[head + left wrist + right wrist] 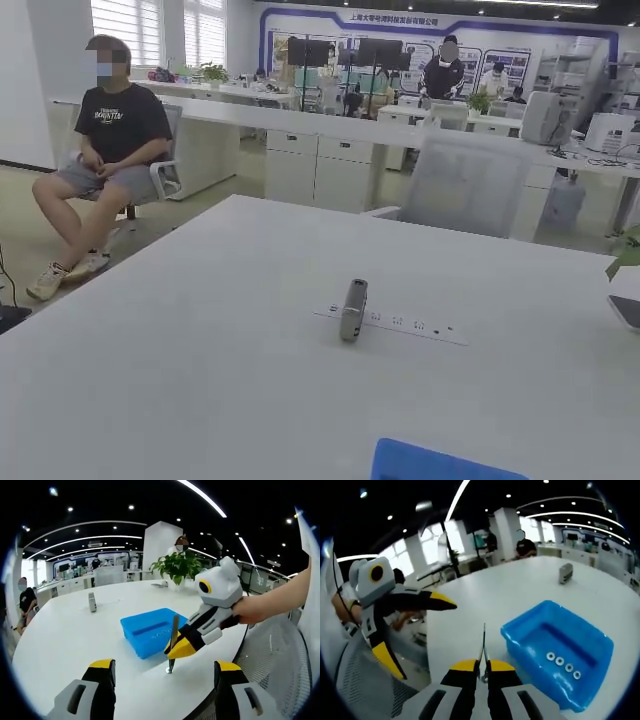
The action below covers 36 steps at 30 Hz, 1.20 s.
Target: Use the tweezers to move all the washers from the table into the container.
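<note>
My right gripper [483, 667] has its jaws clenched on the tweezers [483, 645], beside the blue container [600, 645] on the bench [520, 595]. Four washers [563, 663] lie inside. My left gripper [165, 666] has its jaws released.

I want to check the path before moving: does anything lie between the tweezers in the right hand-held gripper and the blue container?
Nothing visible does. The tweezers, shut in the right hand-held gripper, point at the bare table, and the blue container sits right beside them with only open table surface between.

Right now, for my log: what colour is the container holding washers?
The container is blue; right gripper view shows it best.
</note>
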Available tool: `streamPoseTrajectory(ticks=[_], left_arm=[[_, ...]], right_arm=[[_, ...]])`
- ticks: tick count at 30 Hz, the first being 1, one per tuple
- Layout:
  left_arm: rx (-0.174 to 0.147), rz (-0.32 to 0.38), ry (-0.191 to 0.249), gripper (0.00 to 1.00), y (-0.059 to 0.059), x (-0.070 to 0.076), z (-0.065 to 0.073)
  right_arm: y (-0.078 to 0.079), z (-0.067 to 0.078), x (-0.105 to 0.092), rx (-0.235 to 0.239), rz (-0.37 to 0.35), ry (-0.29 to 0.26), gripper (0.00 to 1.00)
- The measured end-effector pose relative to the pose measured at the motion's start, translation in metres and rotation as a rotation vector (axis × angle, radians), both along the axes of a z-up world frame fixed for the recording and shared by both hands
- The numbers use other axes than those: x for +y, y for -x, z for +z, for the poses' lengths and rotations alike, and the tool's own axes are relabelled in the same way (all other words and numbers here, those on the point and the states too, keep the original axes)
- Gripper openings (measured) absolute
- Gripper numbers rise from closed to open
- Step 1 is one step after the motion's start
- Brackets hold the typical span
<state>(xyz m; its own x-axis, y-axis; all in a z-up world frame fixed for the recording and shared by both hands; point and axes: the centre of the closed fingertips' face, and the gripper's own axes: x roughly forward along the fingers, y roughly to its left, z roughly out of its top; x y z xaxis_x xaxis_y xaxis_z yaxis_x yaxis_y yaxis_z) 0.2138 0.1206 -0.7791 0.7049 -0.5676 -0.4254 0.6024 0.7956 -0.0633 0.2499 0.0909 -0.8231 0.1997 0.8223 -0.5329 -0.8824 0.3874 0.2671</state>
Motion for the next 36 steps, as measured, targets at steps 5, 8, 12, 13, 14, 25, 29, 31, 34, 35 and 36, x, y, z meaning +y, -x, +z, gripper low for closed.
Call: streamPoseTrajectory(ticks=[5, 8, 12, 13, 14, 25, 29, 31, 34, 35, 36], left_arm=[[0.001, 0.003, 0.001, 0.82, 0.000, 0.001, 0.000], [0.001, 0.004, 0.000, 0.82, 0.000, 0.001, 0.000], [0.000, 0.005, -0.001, 0.82, 0.000, 0.001, 0.000], [0.001, 0.005, -0.001, 0.82, 0.000, 0.001, 0.000], [0.001, 0.005, -0.001, 0.82, 0.000, 0.001, 0.000], [0.002, 0.003, -0.003, 0.82, 0.000, 0.001, -0.001], [0.004, 0.003, -0.005, 0.82, 0.000, 0.001, -0.001], [0.003, 0.005, -0.004, 0.82, 0.000, 0.002, -0.001], [0.005, 0.005, -0.002, 0.82, 0.000, 0.002, -0.001], [0.004, 0.004, -0.003, 0.82, 0.000, 0.001, -0.001], [0.004, 0.004, -0.004, 0.82, 0.000, 0.001, -0.001]], right_arm=[[0.000, -0.002, -0.003, -0.007, -0.001, 0.007, 0.04], [0.004, -0.001, -0.001, -0.042, 0.030, 0.027, 0.04], [0.011, -0.003, 0.004, -0.129, 0.110, 0.073, 0.04], [0.012, -0.003, 0.004, -0.153, 0.127, 0.085, 0.04], [0.014, -0.003, 0.005, -0.174, 0.146, 0.095, 0.04], [0.029, -0.003, 0.013, -0.418, 0.308, 0.240, 0.03], [0.030, -0.004, 0.015, -0.470, 0.344, 0.283, 0.03], [0.031, -0.002, 0.015, -0.491, 0.361, 0.296, 0.03], [0.030, 0.003, 0.015, -0.503, 0.367, 0.292, 0.03], [0.030, 0.010, 0.015, -0.509, 0.361, 0.280, 0.03], [0.029, 0.010, 0.015, -0.511, 0.357, 0.272, 0.03]])
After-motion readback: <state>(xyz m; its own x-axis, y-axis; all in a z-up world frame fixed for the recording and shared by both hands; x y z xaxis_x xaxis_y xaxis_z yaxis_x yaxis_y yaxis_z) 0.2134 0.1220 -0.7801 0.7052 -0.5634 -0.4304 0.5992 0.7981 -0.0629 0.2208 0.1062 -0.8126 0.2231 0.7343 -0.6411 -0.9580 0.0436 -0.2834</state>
